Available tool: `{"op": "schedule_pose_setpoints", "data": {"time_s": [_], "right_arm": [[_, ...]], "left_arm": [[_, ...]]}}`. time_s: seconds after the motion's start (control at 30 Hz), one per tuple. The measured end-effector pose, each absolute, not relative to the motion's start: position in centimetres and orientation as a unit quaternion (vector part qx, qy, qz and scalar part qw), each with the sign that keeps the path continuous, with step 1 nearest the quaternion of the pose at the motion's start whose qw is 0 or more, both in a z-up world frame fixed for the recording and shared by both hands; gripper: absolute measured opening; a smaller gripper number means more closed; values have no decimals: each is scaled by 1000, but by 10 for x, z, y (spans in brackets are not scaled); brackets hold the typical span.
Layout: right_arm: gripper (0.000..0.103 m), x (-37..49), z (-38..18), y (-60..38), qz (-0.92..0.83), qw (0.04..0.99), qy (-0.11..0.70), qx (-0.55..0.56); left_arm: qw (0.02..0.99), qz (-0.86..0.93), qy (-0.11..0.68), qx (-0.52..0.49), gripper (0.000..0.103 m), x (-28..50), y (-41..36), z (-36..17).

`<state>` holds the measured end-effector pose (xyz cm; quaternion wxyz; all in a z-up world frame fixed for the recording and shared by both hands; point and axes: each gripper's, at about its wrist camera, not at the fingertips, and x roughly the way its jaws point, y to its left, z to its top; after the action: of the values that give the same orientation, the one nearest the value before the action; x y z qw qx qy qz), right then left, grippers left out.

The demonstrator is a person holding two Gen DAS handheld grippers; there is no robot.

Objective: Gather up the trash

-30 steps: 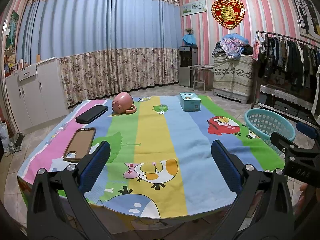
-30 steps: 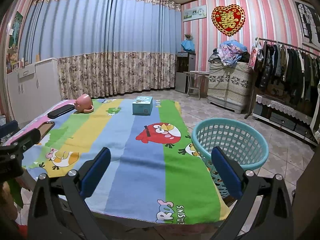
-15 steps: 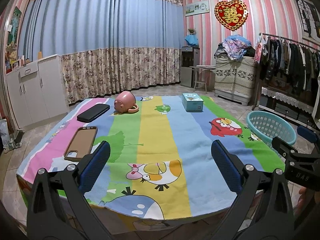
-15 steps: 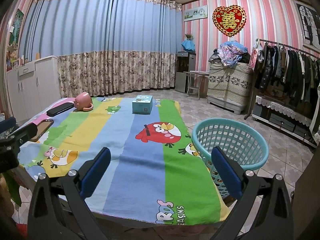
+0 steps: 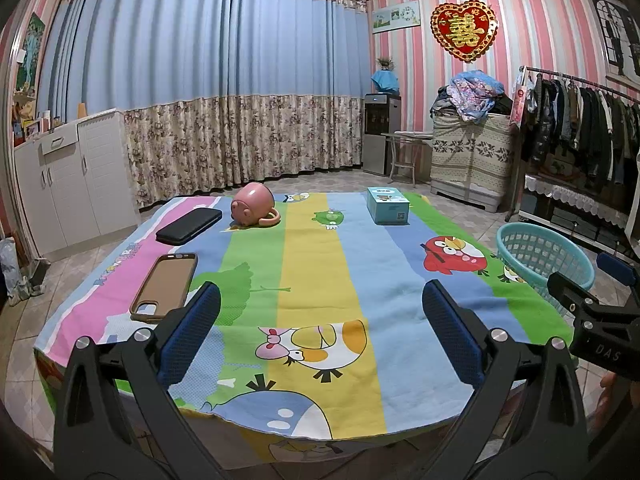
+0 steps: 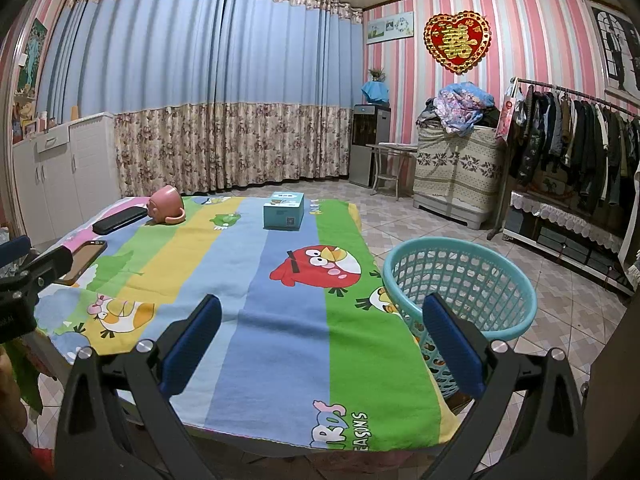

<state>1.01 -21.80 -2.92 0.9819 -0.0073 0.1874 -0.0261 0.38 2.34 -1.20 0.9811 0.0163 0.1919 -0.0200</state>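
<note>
Both grippers were just hanging over the near edge of the table, fingers spread wide with nothing between them: the left gripper (image 5: 320, 332) around the middle of the near side, the right gripper (image 6: 320, 340) closer to the right corner.

The right wrist view gave a full look at the teal basket (image 6: 460, 248), standing on the floor tight against the table's right edge, and nothing showed inside it through the mesh. In the left wrist view that basket (image 5: 520, 236) was only partly visible at the far right, cut off by the other gripper's body. The left view showed the left half of the tablecloth (image 5: 312, 248) much better, though.

Count on the table: four things, one of each. A brown phone case (image 5: 165, 286) lay flat on the near left, and a black case (image 5: 189, 225) lay just beyond it. A pink mug (image 5: 253, 204) was tipped on its side at the far left, next to the black case. A light blue box (image 5: 387, 205) sat at the far right. All four were well apart from both grippers.
</note>
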Motion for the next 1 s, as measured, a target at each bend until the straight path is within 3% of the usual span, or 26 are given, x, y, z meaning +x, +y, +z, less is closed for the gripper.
{"op": "schedule_pose_setpoints", "data": {"time_s": [1.0], "right_arm": [[98, 11, -31, -217, -30, 982, 186, -7]], "left_arm": [[981, -19, 192, 17, 98, 3, 23, -12]]}}
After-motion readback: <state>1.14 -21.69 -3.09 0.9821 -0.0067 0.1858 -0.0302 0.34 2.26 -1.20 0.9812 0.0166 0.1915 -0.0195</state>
